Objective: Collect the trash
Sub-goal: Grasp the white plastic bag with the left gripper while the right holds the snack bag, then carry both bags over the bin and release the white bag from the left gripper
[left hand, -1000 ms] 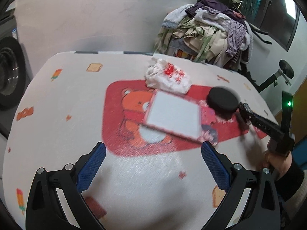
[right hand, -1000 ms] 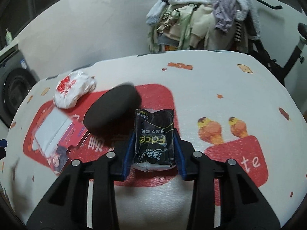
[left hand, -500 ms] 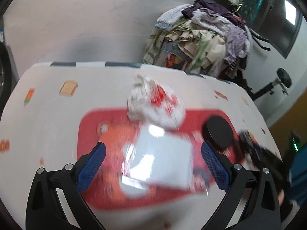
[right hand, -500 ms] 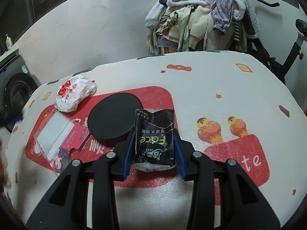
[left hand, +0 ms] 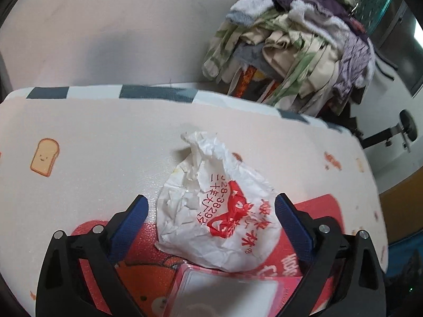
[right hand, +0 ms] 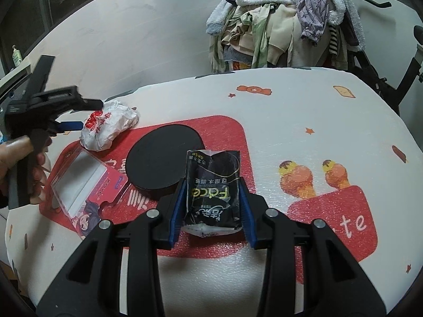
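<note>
A crumpled white plastic bag with red print lies on the table, partly on the red mat. My left gripper straddles it, and its jaws are closing with the bag between them; the left pad stands clear of it. From the right wrist view the same bag shows at the far left with the left gripper over it, held by a hand. My right gripper is shut on a black tissue packet just above the mat.
A black round disc lies flat on the red mat beside a pink packaging card, whose edge touches the bag. A pile of clothes rises behind the table's far edge. An exercise bike stands at the right.
My left gripper has travelled forward over the pink card to the white bag and now straddles it, jaws slightly narrower. The right gripper still holds the black packet in place.
</note>
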The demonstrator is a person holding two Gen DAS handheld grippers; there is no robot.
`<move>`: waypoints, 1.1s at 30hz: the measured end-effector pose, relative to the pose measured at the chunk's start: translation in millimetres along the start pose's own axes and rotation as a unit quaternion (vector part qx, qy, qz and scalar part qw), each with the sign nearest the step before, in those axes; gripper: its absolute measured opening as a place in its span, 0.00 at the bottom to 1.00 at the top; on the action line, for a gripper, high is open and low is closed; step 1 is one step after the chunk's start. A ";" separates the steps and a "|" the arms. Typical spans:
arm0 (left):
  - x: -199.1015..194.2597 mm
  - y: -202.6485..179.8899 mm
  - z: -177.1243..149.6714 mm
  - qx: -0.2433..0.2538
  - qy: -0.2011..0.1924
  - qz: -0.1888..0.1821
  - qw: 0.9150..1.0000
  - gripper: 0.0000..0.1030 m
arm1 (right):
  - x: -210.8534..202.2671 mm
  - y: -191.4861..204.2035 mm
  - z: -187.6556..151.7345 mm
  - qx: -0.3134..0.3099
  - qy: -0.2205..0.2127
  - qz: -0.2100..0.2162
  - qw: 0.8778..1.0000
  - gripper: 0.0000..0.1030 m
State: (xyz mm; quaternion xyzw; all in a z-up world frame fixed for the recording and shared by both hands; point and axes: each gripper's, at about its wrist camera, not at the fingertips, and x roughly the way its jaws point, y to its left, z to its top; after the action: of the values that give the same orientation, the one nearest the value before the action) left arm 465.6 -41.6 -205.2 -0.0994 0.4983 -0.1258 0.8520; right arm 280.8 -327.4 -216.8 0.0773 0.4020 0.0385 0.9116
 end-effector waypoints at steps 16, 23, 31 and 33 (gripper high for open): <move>-101.0 -10.9 -23.9 0.088 -0.075 0.022 0.993 0.42 | -1.0 7.8 -1.2 -0.021 -0.001 -0.010 1.000 0.38; -169.6 -24.3 -56.5 0.115 -0.103 0.040 0.987 0.42 | -21.0 26.4 -1.2 -0.064 -0.005 -0.018 0.998 0.38; -231.4 -37.5 -121.1 0.135 -0.103 0.022 0.985 0.42 | -95.3 40.6 -12.7 -0.060 -0.032 0.010 0.998 0.39; -241.5 -40.4 -135.5 0.138 -0.103 0.016 0.985 0.42 | -114.4 44.3 -19.4 -0.062 -0.038 0.015 0.997 0.39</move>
State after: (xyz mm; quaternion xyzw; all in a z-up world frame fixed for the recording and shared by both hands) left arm 228.6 -10.2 -59.7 0.0146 0.3875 -0.1686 0.9062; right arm 189.0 -296.7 -138.9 0.0282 0.3630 0.0745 0.9284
